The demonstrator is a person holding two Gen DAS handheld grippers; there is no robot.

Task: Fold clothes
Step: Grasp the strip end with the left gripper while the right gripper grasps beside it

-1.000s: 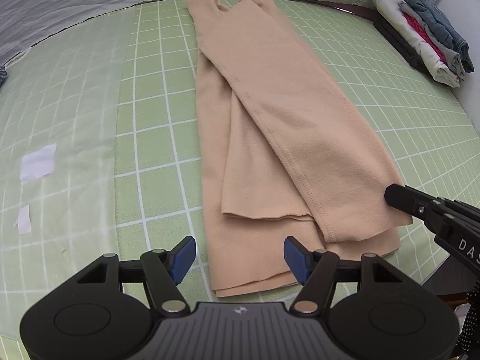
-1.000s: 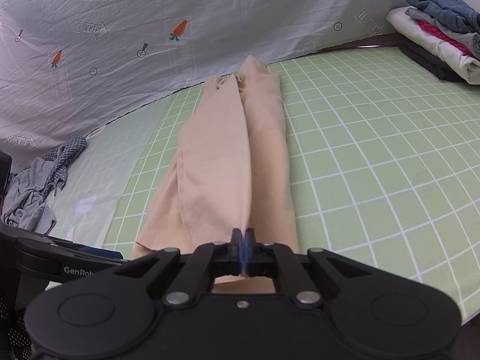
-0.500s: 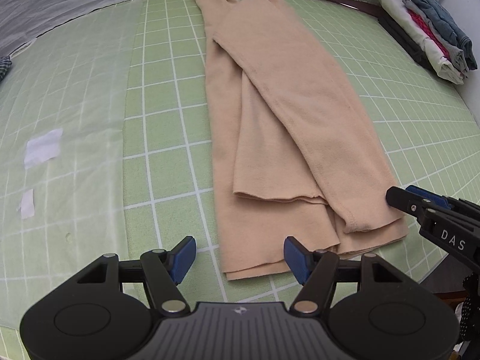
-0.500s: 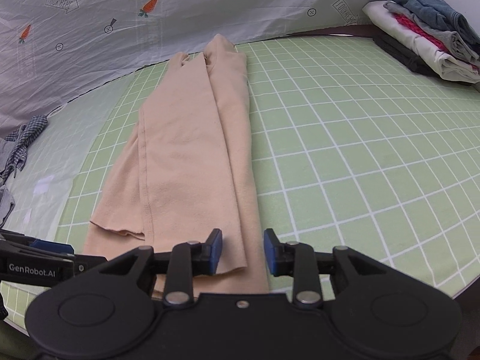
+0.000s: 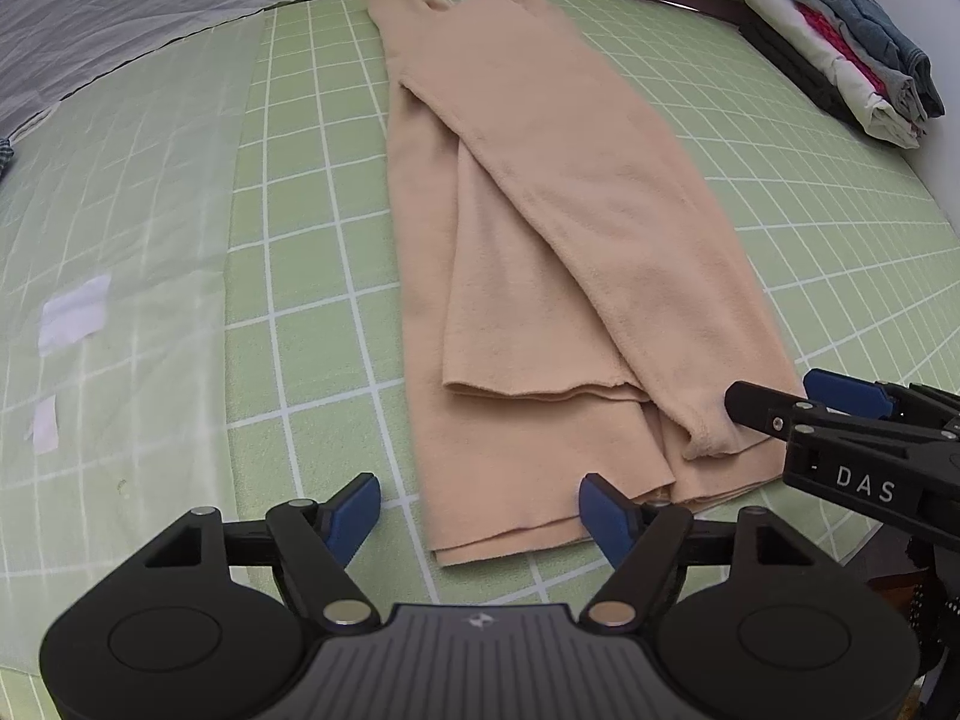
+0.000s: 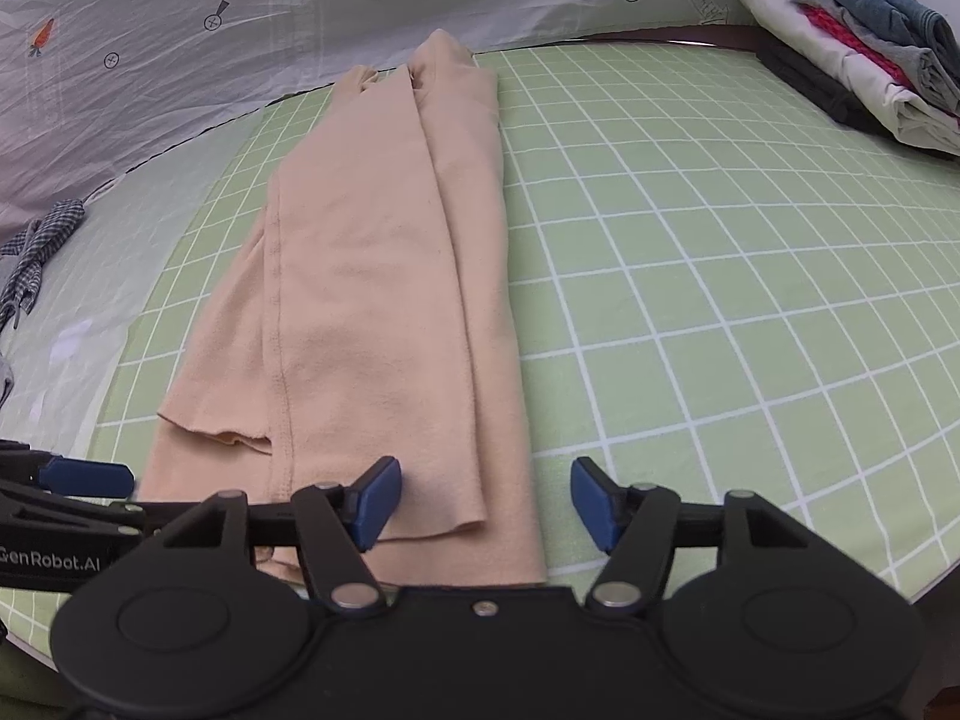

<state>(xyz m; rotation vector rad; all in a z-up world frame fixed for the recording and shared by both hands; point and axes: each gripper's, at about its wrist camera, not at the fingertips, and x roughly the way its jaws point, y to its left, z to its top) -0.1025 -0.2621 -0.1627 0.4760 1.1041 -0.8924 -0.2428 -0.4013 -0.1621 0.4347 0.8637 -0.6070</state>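
A long beige garment (image 5: 552,240) (image 6: 372,276) lies on the green grid mat (image 5: 312,276) (image 6: 690,300), folded lengthwise into a narrow strip running away from me. Its near hem shows several loose layers. My left gripper (image 5: 480,510) is open just short of the hem's left corner, nothing between its blue pads. My right gripper (image 6: 480,501) is open over the hem's right edge, holding nothing. In the left wrist view the right gripper (image 5: 840,414) enters from the right, beside the sleeve end.
A stack of folded clothes (image 5: 840,54) (image 6: 864,54) sits at the far right corner. A white sheet with carrot prints (image 6: 180,30) hangs behind the mat. Checked cloth (image 6: 36,252) lies at the left. White tape patches (image 5: 75,315) mark the mat's left side.
My right gripper went from shut on the garment's near edge to wide open, letting the cloth drop flat. The left wrist view has shifted left, so the garment sits further right in it.
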